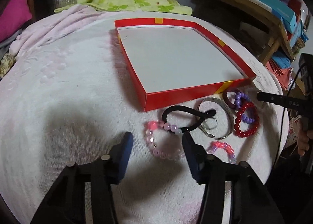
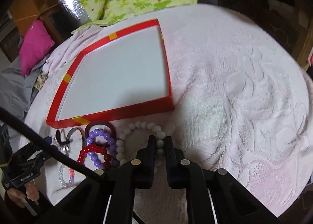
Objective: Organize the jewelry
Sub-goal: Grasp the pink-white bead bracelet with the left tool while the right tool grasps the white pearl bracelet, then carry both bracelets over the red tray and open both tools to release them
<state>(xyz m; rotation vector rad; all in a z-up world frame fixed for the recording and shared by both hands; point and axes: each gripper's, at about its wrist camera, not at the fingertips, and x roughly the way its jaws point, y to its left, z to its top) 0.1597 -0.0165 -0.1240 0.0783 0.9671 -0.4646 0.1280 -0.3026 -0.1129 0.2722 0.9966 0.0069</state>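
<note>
**A:** Nearest the lens on the right wrist view, the right gripper [image 2: 160, 145] has its fingers pinched almost together on the white bead bracelet [image 2: 142, 126], with a couple of beads caught between the pads. The rest of the loop lies on the pale towel [image 2: 244, 87], just near of the red box [image 2: 125, 111].

**B:** And the other one?

**A:** The left gripper [image 1: 156, 141] stands about half open over the pink bead bracelet [image 1: 156, 141]. Its right finger sits by the beads where the black hair tie [image 1: 182, 111] crosses them; the left finger is well clear on bare towel. Nothing is gripped there yet.

**B:** So how should the lift go?

**A:** I'd raise the white loop straight up until it hangs free, since it lies beside the purple bead bracelet [image 2: 101, 137] and the red bead bracelet [image 2: 92, 154] and could drag them. Then carry it far over the near wall of the box and lower it onto the white floor, which is bare.

**B:** And the pink one?

**A:** Centre the beads between the pads before closing, and keep the hair tie out of the bite. The silver bangle [image 1: 221, 118] just right of it should stay put.
</note>
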